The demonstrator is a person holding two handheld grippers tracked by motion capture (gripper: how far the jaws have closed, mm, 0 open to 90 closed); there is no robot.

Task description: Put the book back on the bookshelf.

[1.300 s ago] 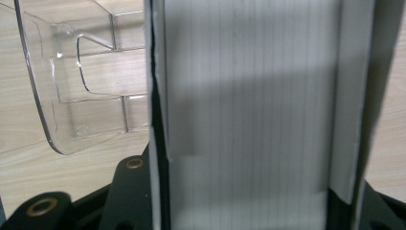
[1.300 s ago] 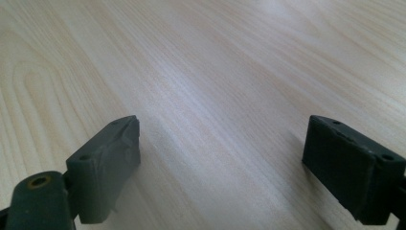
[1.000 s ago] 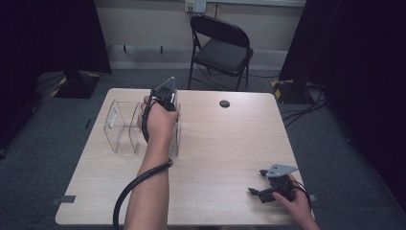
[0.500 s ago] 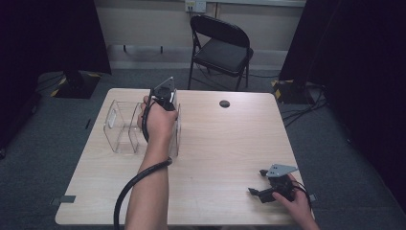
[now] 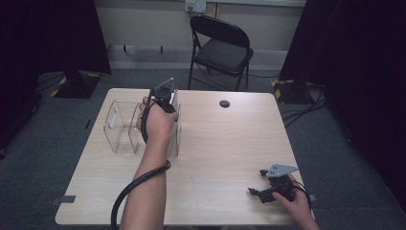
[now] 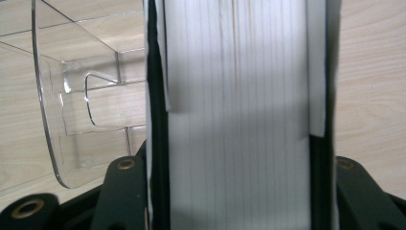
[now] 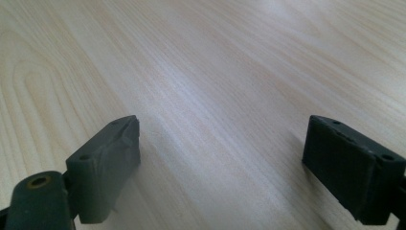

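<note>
On the left half of a pale wooden table [image 5: 220, 158] sits a clear plastic organizer [image 5: 122, 127] with open compartments. The left gripper [image 5: 165, 98] stands over its right end, its jaws on either side of a white, ribbed block [image 6: 237, 120]; they have just been easing open, and whether the pads still press cannot be told. The block looks stiff, light and smooth, likely slippery, best held by its flat sides. Far right, the right gripper [image 5: 258, 194] rests released, grasping nothing.
</note>
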